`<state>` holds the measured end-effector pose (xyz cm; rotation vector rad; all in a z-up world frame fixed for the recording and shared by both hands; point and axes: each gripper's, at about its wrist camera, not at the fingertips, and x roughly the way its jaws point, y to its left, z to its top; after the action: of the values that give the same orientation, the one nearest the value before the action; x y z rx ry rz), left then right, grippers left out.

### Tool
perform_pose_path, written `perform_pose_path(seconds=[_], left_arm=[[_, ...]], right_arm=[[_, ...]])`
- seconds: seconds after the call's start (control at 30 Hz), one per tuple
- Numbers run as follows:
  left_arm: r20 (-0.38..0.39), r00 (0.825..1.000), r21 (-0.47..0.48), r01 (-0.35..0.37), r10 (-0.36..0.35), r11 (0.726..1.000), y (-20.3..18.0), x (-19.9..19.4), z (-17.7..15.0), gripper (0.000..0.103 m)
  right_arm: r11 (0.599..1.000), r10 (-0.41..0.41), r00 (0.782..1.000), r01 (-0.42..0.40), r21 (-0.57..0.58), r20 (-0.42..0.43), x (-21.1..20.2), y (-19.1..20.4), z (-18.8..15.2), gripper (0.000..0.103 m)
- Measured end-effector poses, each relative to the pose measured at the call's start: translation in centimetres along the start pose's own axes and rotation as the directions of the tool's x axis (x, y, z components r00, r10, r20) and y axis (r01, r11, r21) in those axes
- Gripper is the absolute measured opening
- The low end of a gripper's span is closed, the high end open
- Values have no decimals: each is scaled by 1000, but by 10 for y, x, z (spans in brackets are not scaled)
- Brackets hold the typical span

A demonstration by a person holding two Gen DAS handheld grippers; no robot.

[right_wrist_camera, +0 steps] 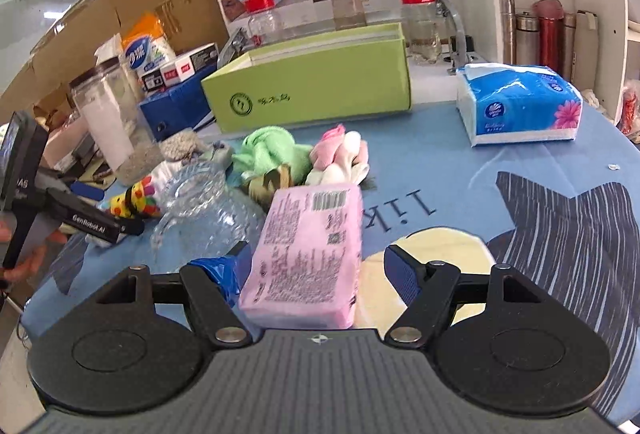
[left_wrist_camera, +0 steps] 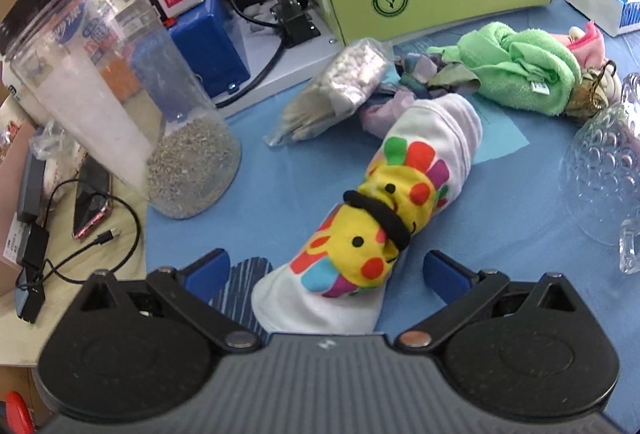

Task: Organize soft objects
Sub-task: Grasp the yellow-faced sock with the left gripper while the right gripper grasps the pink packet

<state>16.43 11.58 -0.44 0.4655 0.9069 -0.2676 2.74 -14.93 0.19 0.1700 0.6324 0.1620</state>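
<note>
A rolled white sock (left_wrist_camera: 420,138) with a bright cartoon print and a black hair band (left_wrist_camera: 380,218) round it lies on the blue tablecloth (left_wrist_camera: 240,202). My left gripper (left_wrist_camera: 328,270) stands open just above it, a blue finger on each side, pads clear of the cloth. My right gripper (right_wrist_camera: 316,266) is partly closed round a pink tissue pack (right_wrist_camera: 308,242) that sticks out past the fingertips. The left pad lies against the pack, and a thin strip of table shows by its right top edge. In the right wrist view the left gripper (right_wrist_camera: 132,228) hovers at the sock (right_wrist_camera: 136,198).
A green open box (right_wrist_camera: 316,90) stands at the back. In front of it lie a green towel (right_wrist_camera: 268,150), a pink plush (right_wrist_camera: 340,150) and other cloths. A glass pitcher (right_wrist_camera: 200,210), a big plastic jar (left_wrist_camera: 100,94), a pellet bag (left_wrist_camera: 344,82) and a blue tissue pack (right_wrist_camera: 520,106) stand around.
</note>
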Motion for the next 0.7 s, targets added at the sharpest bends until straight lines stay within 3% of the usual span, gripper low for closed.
perform_pose_path(seconds=[0.1, 0.2, 0.33, 0.43, 0.53, 0.7], left_arm=[[14, 1000, 10, 0, 0, 1000, 1, 0, -2, 103], [25, 1000, 12, 2, -2, 1000, 1, -2, -3, 103], [32, 999, 12, 3, -3, 1000, 1, -3, -3, 103], [30, 999, 1, 16, -16, 1000, 1, -3, -2, 103], [35, 999, 15, 36, -36, 999, -3, -5, -1, 103], [18, 1000, 65, 21, -22, 998, -11, -2, -2, 103]], right_arm=[[992, -75, 997, 75, -106, 3, 12, 23, -3, 59], [952, -192, 981, 187, -243, 5, 31, 39, -10, 59], [955, -173, 985, 165, -247, -11, 28, 22, -5, 60], [947, -263, 965, 260, -188, 9, 14, -2, 5, 60], [965, -233, 971, 237, -113, 50, -3, -12, 11, 60], [962, -174, 984, 175, -208, 25, 21, 0, 14, 60]])
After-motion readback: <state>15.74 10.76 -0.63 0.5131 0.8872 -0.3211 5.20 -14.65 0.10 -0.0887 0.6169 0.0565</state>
